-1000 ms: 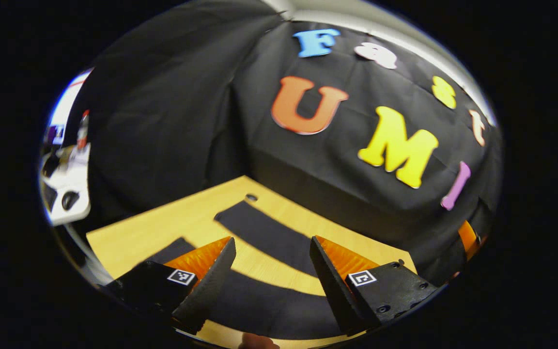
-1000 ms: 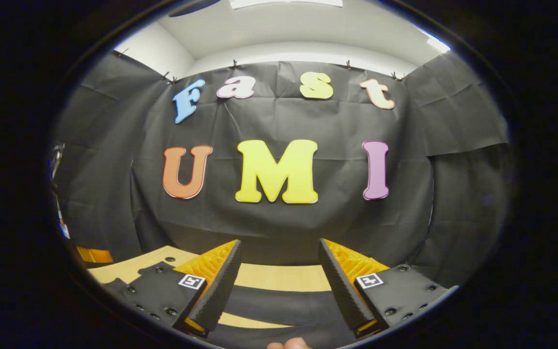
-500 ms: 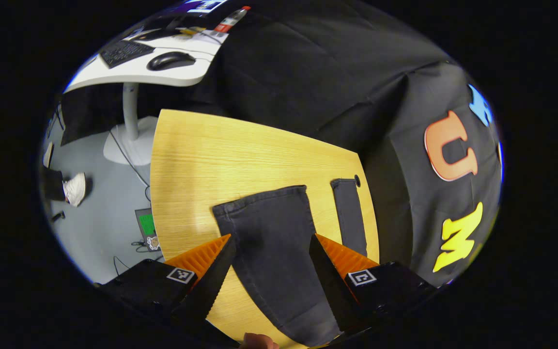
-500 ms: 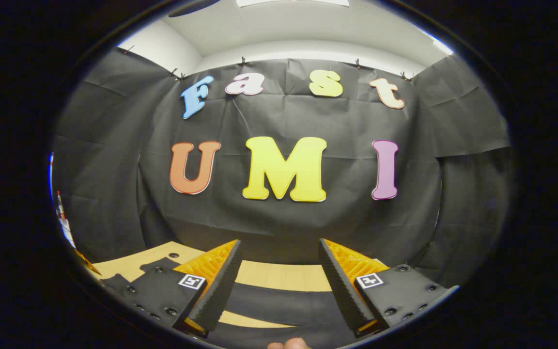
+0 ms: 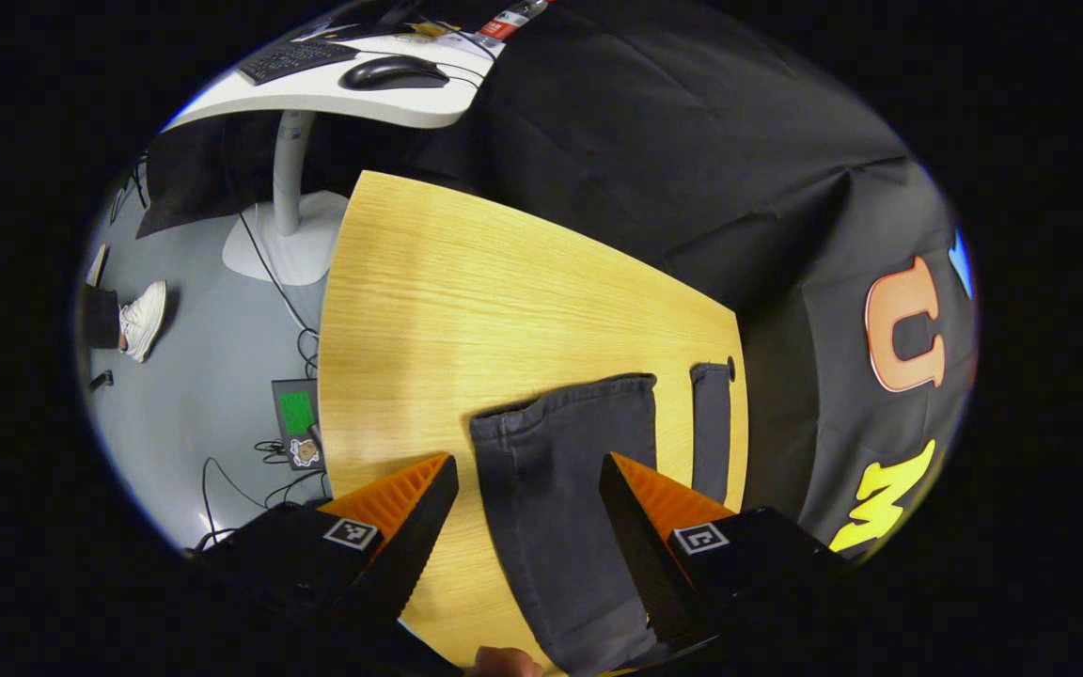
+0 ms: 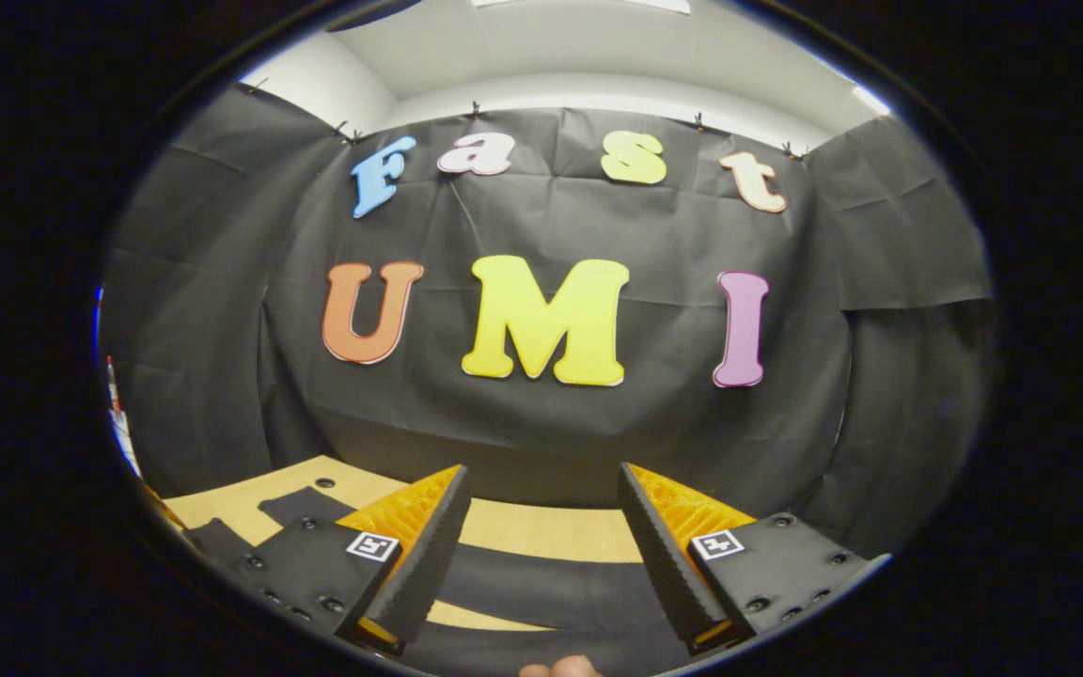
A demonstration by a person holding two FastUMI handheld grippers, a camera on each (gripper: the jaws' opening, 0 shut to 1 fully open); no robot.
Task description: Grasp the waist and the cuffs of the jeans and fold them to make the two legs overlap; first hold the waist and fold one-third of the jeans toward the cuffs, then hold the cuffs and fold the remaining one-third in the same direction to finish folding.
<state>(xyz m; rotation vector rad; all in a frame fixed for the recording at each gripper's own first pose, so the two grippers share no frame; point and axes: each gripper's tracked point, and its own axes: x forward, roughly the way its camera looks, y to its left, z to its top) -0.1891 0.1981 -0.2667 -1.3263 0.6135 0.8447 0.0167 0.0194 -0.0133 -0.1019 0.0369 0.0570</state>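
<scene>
Both pairs of jaws are held wide apart with nothing between their pads. In the left gripper view the left gripper (image 5: 527, 527) is seen at the bottom of the frame, poised over one leg of the dark jeans (image 5: 565, 508), which are laid flat on the wooden table (image 5: 466, 291). That leg runs up from the bottom centre, and its cuff (image 5: 565, 404) lies just right of centre; the second leg (image 5: 711, 428) lies apart from it, further right, with bare wood between the two.

None of the task appears to be done: the legs are not overlapped, no fold is visible, and nothing is gripped. The overlapping and both one-third folds are judged to be left. The waist cannot be made out in either view.

On the left of the left gripper view, details absent from the other view are shown: grey floor (image 5: 194, 376) with cables, a white shoe (image 5: 142, 320) at the left edge, and a white desk (image 5: 335, 85) carrying a computer mouse (image 5: 394, 72) at the upper left. In the right gripper view the right gripper (image 6: 541, 555) is seen at the bottom centre, aimed nearly level, so the jeans appear only as dark bands across the table at the bottom of the frame.
</scene>
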